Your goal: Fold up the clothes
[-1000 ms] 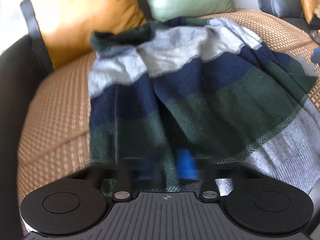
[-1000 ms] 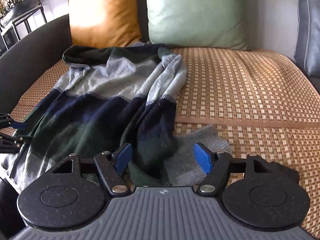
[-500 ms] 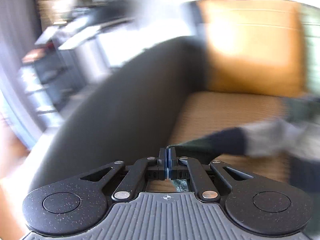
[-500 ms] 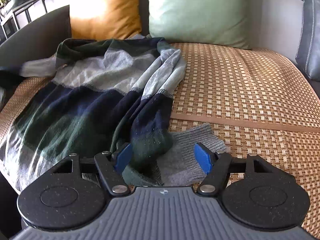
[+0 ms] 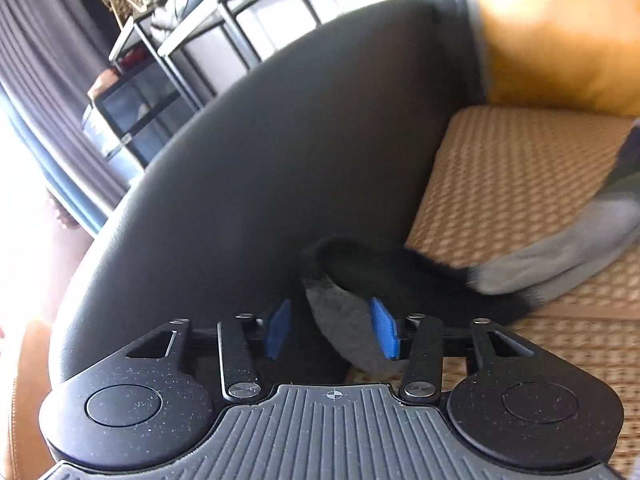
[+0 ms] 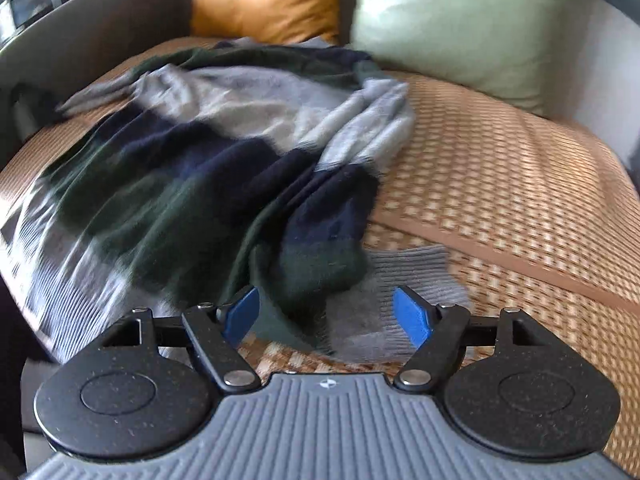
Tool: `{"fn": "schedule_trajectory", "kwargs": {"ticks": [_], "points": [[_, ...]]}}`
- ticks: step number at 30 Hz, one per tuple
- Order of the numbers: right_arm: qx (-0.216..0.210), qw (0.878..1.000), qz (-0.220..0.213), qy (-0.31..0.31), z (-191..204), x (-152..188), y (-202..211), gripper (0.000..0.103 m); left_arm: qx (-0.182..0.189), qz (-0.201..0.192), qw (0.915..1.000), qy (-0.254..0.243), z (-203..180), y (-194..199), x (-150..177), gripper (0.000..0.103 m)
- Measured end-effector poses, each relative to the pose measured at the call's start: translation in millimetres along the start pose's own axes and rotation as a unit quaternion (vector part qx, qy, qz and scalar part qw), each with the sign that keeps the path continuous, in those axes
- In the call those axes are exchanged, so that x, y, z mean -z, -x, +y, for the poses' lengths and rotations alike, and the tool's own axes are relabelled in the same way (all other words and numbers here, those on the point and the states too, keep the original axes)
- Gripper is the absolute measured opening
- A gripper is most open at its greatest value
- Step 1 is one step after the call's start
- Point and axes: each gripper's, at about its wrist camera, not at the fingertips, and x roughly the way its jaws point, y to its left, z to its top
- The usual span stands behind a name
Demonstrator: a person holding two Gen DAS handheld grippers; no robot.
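Shelves (image 5: 168,68) of dark metal stand at the far left of the left wrist view, behind the black sofa arm (image 5: 280,168). Below that arm the left gripper (image 5: 332,328) has just been opening; its blue pads stand apart, and the sleeve cuff (image 5: 344,320) lies between them, close against the right pad, though whether it touches is unclear. The sleeve runs right over the woven mat (image 5: 512,168) toward the grey part of the sweater (image 5: 568,256), under an orange cushion (image 5: 560,32).

In the right wrist view the striped sweater (image 6: 192,168) lies crumpled on the left half of the mat (image 6: 500,184), green, navy and grey bands slanting. The right gripper (image 6: 326,316) has just widened a little; its jaws stand wide, with the other grey cuff (image 6: 384,304) lying between them, ungripped. At the back lean the orange cushion (image 6: 268,0) and, further right, a green cushion (image 6: 472,20).
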Motion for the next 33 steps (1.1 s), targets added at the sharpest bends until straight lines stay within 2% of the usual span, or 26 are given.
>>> {"fn": "schedule_trajectory", "kwargs": {"ticks": [4, 6, 7, 8, 9, 11, 14, 17, 18, 19, 20, 22, 24, 26, 28, 30, 33], "points": [[-0.018, 0.999, 0.029, 0.03, 6, 2, -14, 0.077, 0.031, -0.022, 0.9993, 0.004, -1, 24, -2, 0.066], [-0.026, 0.998, 0.044, 0.028, 7, 3, -23, 0.065, 0.039, -0.032, 0.9987, -0.006, -8, 31, -4, 0.069], [-0.03, 0.998, 0.051, 0.027, 8, 3, -28, 0.035, 0.043, -0.037, 0.9983, -0.012, -11, 35, -4, 0.069], [-0.033, 0.997, 0.057, 0.026, 8, 4, -32, 0.013, 0.048, -0.042, 0.9978, -0.017, -14, 38, -5, 0.069], [-0.018, 0.998, 0.057, 0.02, 5, 0, -27, 0.011, 0.052, -0.047, 0.9973, -0.022, -17, 41, -6, 0.069], [0.018, 0.999, 0.048, 0.012, -7, -8, -13, 0.01, 0.059, -0.055, 0.9963, -0.03, -20, 42, -9, 0.069], [0.075, 0.995, 0.035, -0.046, -57, -16, 24, 0.01, 0.07, -0.062, 0.995, -0.036, -24, 40, -13, 0.069], [0.124, 0.983, 0.104, -0.083, -105, -11, 38, 0.011, 0.083, -0.067, 0.993, -0.049, -35, 39, -17, 0.069], [0.138, 0.976, 0.145, -0.083, -115, -8, 34, 0.013, 0.09, -0.069, 0.9919, -0.058, -40, 38, -21, 0.069], [0.152, 0.968, 0.184, -0.081, -124, -4, 30, 0.02, 0.096, -0.07, 0.9907, -0.066, -46, 38, -24, 0.069], [0.167, 0.964, 0.197, -0.067, -126, -8, 30, 0.037, 0.103, -0.073, 0.9892, -0.074, -51, 37, -28, 0.069], [0.195, 0.955, 0.221, -0.037, -129, -15, 30, 0.054, 0.127, -0.076, 0.9857, -0.08, -65, 34, -41, 0.069], [0.186, 0.968, 0.164, -0.034, -125, -45, 46, 0.058, 0.153, -0.078, 0.9816, -0.083, -81, 29, -57, 0.071], [0.15, 0.983, 0.102, -0.034, -117, -83, 54, 0.065, 0.182, -0.076, 0.977, -0.082, -103, 18, -76, 0.072], [0.106, 0.993, 0.043, -0.008, -104, -125, 48, 0.065, 0.212, -0.072, 0.9715, -0.08, -130, 4, -96, 0.072], [0.065, 0.998, -0.006, 0.0, -89, -167, 26, 0.065, 0.24, -0.069, 0.965, -0.081, -159, -13, -115, 0.073], [0.006, 0.999, -0.044, 0.01, -72, -227, -34, 0.065, 0.284, -0.054, 0.9526, -0.094, -209, -44, -140, 0.077]]}}
